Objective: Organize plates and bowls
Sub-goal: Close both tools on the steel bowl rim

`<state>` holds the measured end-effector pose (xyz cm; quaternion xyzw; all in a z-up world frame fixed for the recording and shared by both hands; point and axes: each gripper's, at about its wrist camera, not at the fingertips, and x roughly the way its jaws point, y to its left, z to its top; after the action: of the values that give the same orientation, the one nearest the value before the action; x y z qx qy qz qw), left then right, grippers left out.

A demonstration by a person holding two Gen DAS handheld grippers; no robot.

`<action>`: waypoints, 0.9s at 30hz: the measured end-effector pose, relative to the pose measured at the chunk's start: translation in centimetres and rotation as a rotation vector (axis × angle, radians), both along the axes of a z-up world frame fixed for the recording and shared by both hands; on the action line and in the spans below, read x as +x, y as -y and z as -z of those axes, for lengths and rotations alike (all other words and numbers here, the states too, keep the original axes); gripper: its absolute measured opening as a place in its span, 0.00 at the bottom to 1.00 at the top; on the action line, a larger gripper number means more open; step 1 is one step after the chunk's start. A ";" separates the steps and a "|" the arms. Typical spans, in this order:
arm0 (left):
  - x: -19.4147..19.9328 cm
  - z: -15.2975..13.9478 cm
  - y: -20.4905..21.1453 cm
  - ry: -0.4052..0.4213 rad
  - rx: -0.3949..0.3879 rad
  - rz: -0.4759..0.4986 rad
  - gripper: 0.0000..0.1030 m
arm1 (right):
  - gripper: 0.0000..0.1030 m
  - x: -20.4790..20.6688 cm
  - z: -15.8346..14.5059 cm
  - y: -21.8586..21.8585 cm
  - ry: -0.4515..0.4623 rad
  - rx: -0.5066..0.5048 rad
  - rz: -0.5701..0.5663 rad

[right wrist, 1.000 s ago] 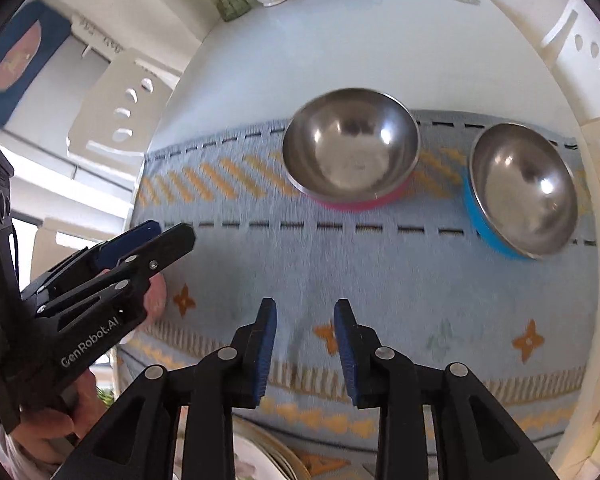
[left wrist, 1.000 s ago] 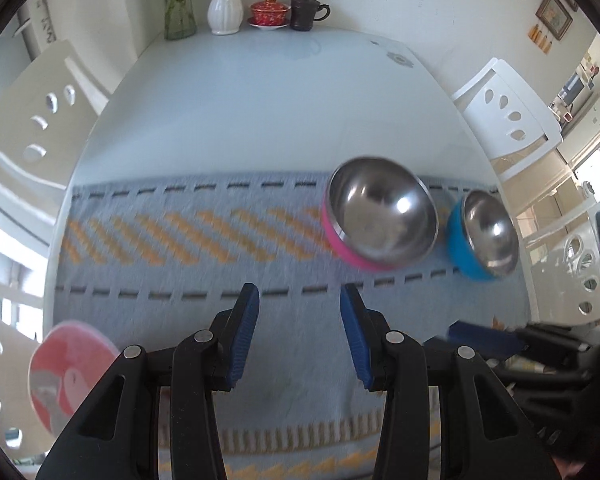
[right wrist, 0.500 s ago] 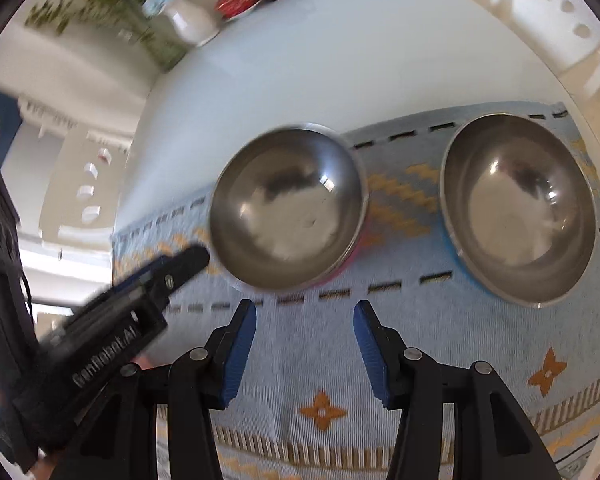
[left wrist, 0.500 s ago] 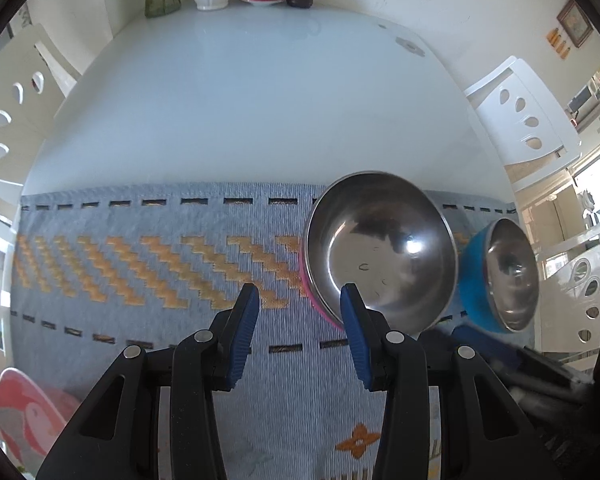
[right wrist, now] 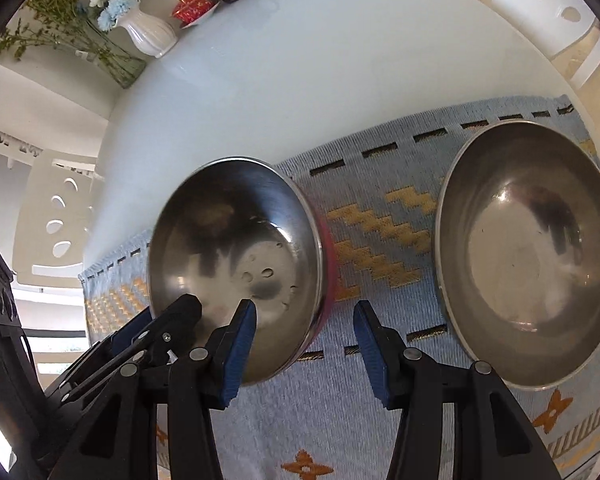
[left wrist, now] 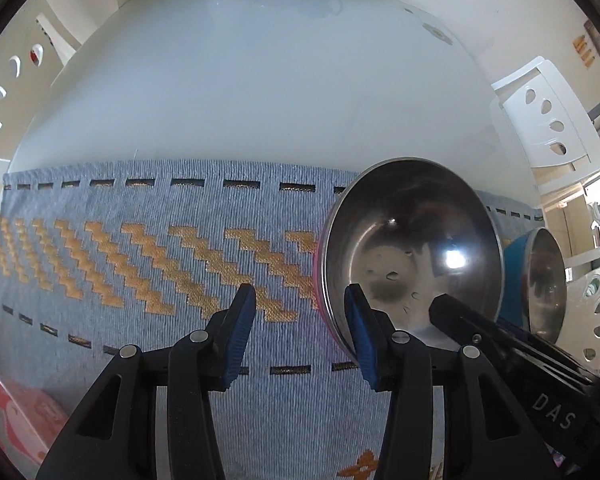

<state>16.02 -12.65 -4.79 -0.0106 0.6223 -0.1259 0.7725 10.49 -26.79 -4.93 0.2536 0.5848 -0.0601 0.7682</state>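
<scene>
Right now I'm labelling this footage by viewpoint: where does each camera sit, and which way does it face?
Left wrist: rides the left tool, facing forward and down across the woven mat at the pink bowl; its own open fingers and the right tool show.
Right wrist: rides the right tool, facing down at the pink bowl and the blue bowl; its open fingers and the left tool show.
Shared: both bowls, mat, white vase.

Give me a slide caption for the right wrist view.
Open right gripper nears the pink bowl, blue bowl beside it on the mat.
</scene>
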 end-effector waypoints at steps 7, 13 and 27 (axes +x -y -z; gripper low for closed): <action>0.4 0.9 -0.1 -0.021 -0.035 -0.046 0.19 | 0.44 0.8 0.2 -0.9 0.003 -0.017 -0.053; 0.1 0.6 -0.7 0.005 -0.029 -0.065 0.10 | 0.23 0.7 0.3 -1.6 0.018 -0.039 -0.083; -0.1 -1.0 -3.6 0.006 -0.017 -0.109 0.09 | 0.19 0.9 -0.1 -3.1 -0.013 0.005 -0.112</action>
<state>15.97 -9.06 -3.80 -0.0508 0.6174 -0.0889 0.7800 11.38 -23.73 -4.81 0.2220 0.6033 -0.0173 0.7658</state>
